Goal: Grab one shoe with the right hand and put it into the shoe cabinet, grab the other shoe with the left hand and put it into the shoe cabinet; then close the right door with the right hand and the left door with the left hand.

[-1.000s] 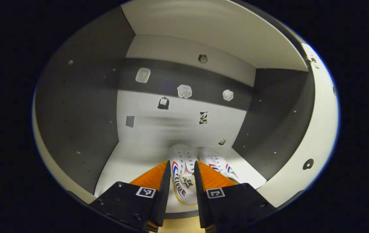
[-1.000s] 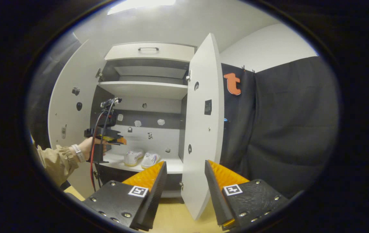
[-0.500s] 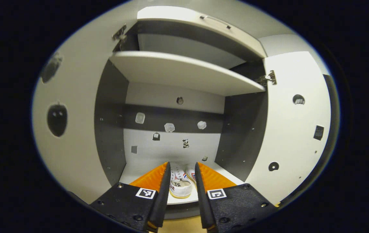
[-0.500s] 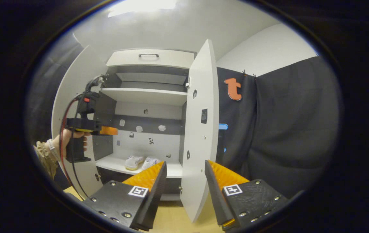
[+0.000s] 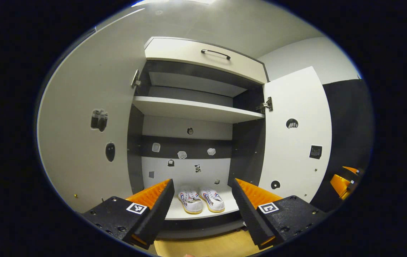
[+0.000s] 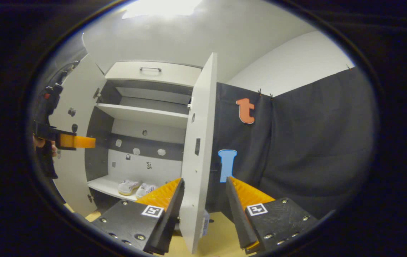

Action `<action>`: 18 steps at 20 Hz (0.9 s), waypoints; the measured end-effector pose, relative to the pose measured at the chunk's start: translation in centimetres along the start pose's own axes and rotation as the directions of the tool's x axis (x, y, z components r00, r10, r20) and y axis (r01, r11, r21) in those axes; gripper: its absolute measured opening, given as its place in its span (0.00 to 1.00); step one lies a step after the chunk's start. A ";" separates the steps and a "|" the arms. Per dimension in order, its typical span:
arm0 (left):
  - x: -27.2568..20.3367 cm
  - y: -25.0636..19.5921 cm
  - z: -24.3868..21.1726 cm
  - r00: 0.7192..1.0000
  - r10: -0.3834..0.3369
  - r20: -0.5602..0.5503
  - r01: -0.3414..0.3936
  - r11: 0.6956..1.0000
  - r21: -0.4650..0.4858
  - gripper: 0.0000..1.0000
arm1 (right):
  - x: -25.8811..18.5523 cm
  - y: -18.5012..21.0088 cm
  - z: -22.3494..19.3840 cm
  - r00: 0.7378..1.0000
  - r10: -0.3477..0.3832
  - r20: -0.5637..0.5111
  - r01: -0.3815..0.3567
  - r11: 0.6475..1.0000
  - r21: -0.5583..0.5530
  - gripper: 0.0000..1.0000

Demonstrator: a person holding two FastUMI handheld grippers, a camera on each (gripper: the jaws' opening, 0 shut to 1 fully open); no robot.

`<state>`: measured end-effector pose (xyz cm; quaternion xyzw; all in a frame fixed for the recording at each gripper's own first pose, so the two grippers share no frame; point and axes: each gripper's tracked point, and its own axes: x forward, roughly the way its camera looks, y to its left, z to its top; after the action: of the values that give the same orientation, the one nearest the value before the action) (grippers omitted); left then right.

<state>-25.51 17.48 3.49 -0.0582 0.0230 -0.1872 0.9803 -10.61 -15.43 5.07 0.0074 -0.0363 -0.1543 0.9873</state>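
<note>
Two white shoes with red and blue stripes, one (image 5: pixel 190 200) and the other (image 5: pixel 213 200), stand side by side on the lower shelf (image 5: pixel 174 213) of the shoe cabinet. The pair (image 6: pixel 135 188) also appears in the right gripper view. My left gripper (image 5: pixel 202 181) is open and empty, held back in front of the cabinet. Both doors stand open: the left door (image 5: pixel 82 142) and the right door (image 5: pixel 296 142). My right gripper (image 6: pixel 204 180) is open, and the right door's free edge (image 6: pixel 198 142) lines up between its fingers. I cannot tell if they touch it.
An upper shelf (image 5: pixel 192 109) and a drawer with a handle (image 5: pixel 203 57) sit above the shoes. Black cloth (image 6: pixel 296 150) hangs right of the cabinet. Wooden floor (image 5: pixel 203 246) lies below. The left gripper (image 6: pixel 76 141) and the hand holding it show at the far left.
My left gripper has drawn back out of the cabinet and opened wider, leaving the shoe on the shelf. My right gripper has swung so the right door's edge sits between its fingers.
</note>
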 end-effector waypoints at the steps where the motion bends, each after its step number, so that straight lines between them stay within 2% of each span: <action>1: -0.6 0.2 0.2 1.000 0.013 0.000 -0.013 1.000 -0.007 0.97 | 0.5 -0.7 0.1 1.000 -0.013 0.005 0.013 1.000 0.002 0.70; 5: -3.2 1.8 0.7 0.997 0.079 0.006 -0.079 0.996 -0.037 0.99 | 2.2 -3.3 -0.2 0.997 -0.073 0.015 0.073 0.997 -0.001 0.69; 6: -3.8 1.9 1.0 0.996 0.088 0.014 -0.088 0.995 -0.046 0.95 | 2.7 -3.8 -0.7 0.997 -0.083 0.007 0.083 0.997 0.001 0.72; 7: -4.4 2.3 1.3 0.995 0.100 0.022 -0.099 0.994 -0.050 0.96 | 3.3 -3.9 -1.2 0.997 -0.081 -0.008 0.081 0.997 0.009 0.72; 9: -5.3 2.8 1.8 0.992 0.124 0.036 -0.122 0.991 -0.051 0.95 | 3.9 -3.9 -2.3 0.997 -0.063 -0.042 0.064 0.997 0.035 0.84; 10: -5.7 3.0 2.0 0.990 0.135 0.040 -0.133 0.990 -0.052 0.96 | 4.2 -3.8 -2.8 0.997 -0.056 -0.053 0.058 0.997 0.047 0.81; 13: -6.9 3.7 2.2 0.984 0.174 0.048 -0.172 0.984 -0.051 0.96 | 4.6 -3.7 -3.4 0.997 -0.044 -0.064 0.049 0.996 0.072 0.81; 14: -7.2 4.0 1.8 0.981 0.190 0.042 -0.188 0.981 -0.051 0.95 | 4.7 -3.6 -3.4 0.997 -0.036 -0.067 0.041 0.996 0.083 0.84; 17: -8.2 4.1 1.5 0.976 0.213 0.032 -0.211 0.975 -0.068 0.95 | 4.5 -3.1 -3.4 0.997 0.010 -0.072 -0.002 0.994 0.112 0.84; 18: -8.4 4.2 1.7 0.975 0.221 0.037 -0.218 0.973 -0.072 0.92 | 4.4 -2.8 -3.3 0.997 0.028 -0.072 -0.019 0.993 0.118 0.81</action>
<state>-31.64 24.67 4.90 -0.0926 0.0136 -0.0756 0.9927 -7.04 -19.39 2.00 0.0705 -0.0088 -0.1400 0.9876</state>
